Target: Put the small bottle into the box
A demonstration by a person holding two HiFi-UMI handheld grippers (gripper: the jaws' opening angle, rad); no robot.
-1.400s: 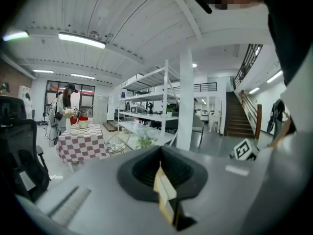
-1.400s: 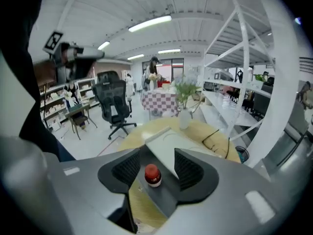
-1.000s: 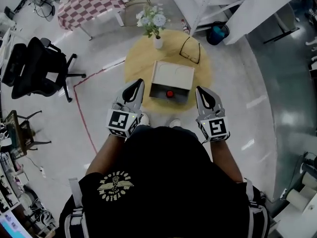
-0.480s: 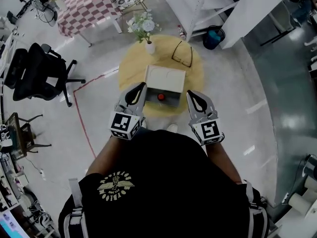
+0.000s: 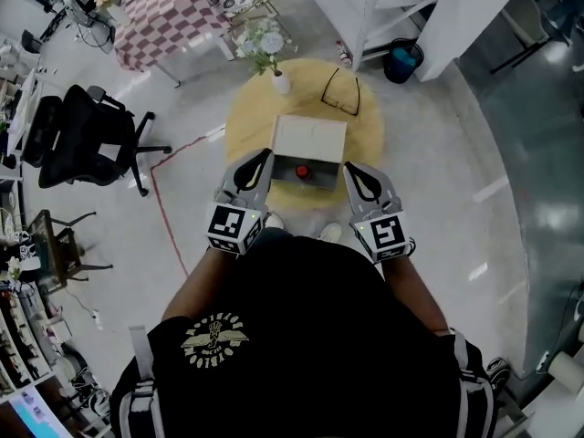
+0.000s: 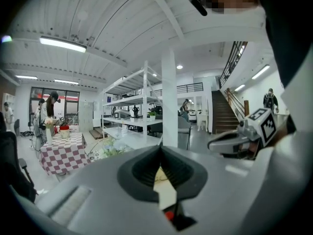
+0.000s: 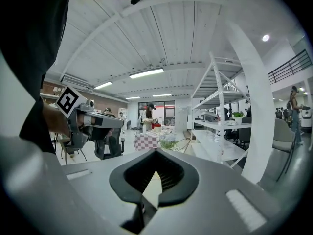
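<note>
On the round yellow table [image 5: 248,121] the box [image 5: 310,138] sits open: cream lid flap toward the far side, dark compartment toward the person. A small red-capped thing [image 5: 304,172] is inside that dark compartment. I read it as the small bottle, but from the head view only the red top is clear, so the body and whether it stands or lies can't be told.

Left gripper [image 5: 263,158]: jaws pressed together, nothing between them. Its own view shows only the box and a red spot through the gap behind the tips.
Right gripper [image 5: 350,168]: same, jaws closed tight on nothing.

Both hang close to the person's body at the near edge of the table. One is on each side of the box and neither touches it.

Status: placement looks done, with the bottle in the box and both grippers free of it. What's left, if anything, is closing the lid, which the task doesn't ask for. The glasses [image 5: 339,94] and flower vase [image 5: 281,82] sit beyond the box, well apart from the grippers, and have no part in the task.
</note>
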